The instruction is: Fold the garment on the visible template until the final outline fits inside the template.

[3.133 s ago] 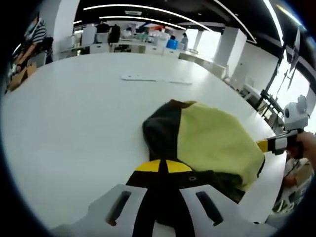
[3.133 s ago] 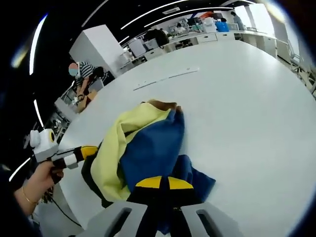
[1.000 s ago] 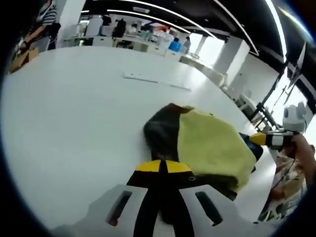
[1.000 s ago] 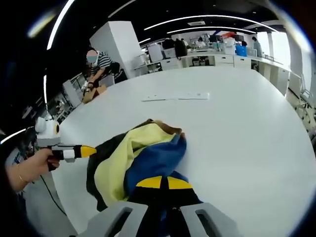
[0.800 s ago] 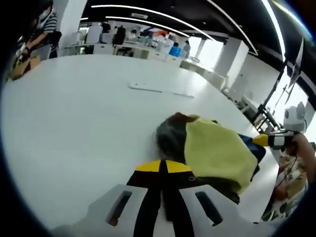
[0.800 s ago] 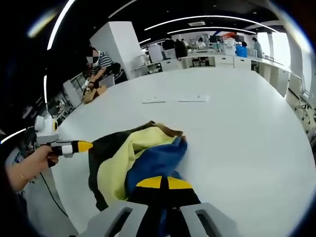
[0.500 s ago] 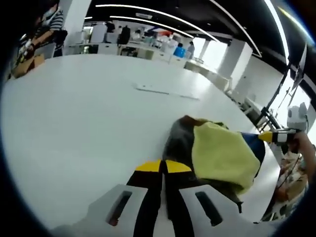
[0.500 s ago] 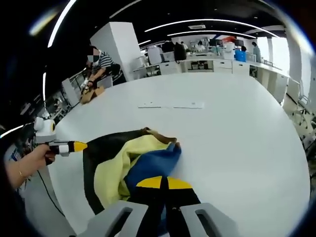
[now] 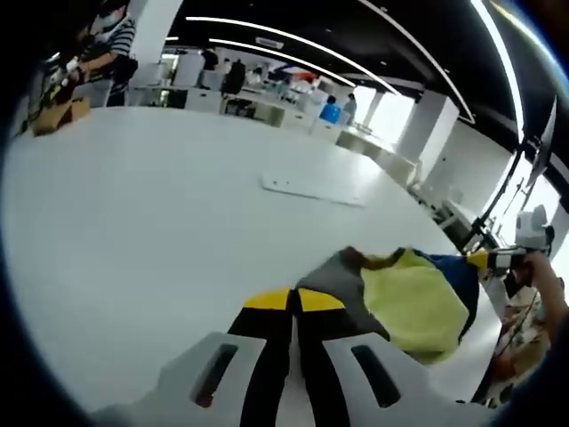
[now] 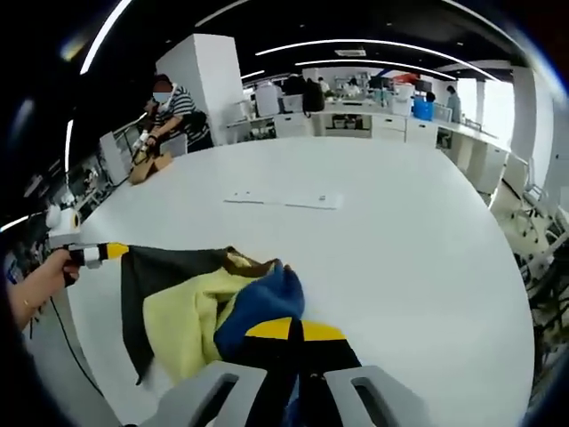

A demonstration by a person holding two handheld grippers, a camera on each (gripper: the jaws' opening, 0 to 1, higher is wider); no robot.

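Note:
A garment [image 9: 400,298] in dark grey, pale yellow and blue hangs stretched between my two grippers over the white table [image 9: 133,222]. My left gripper [image 9: 294,299] is shut on its dark grey edge. In the right gripper view the garment [image 10: 191,307] spreads out to the left, and my right gripper [image 10: 289,327] is shut on its blue part. The left gripper [image 10: 108,253] comes in from the left, pinching the black corner. The right gripper [image 9: 484,260] enters from the right at the blue edge. A thin white template strip [image 9: 311,189] lies flat farther out on the table, also the strip [image 10: 283,200].
A person in a striped top [image 10: 173,111] works at a cardboard box beyond the table's far left. Desks and other people [image 10: 356,93] stand at the back. The table's rounded edge [image 10: 524,356] curves close on the right, with chairs beyond it.
The two grippers have drawn apart, and the bunched garment has been pulled out wider between them, with the black corner stretched to the left. Both views have shifted with the hands.

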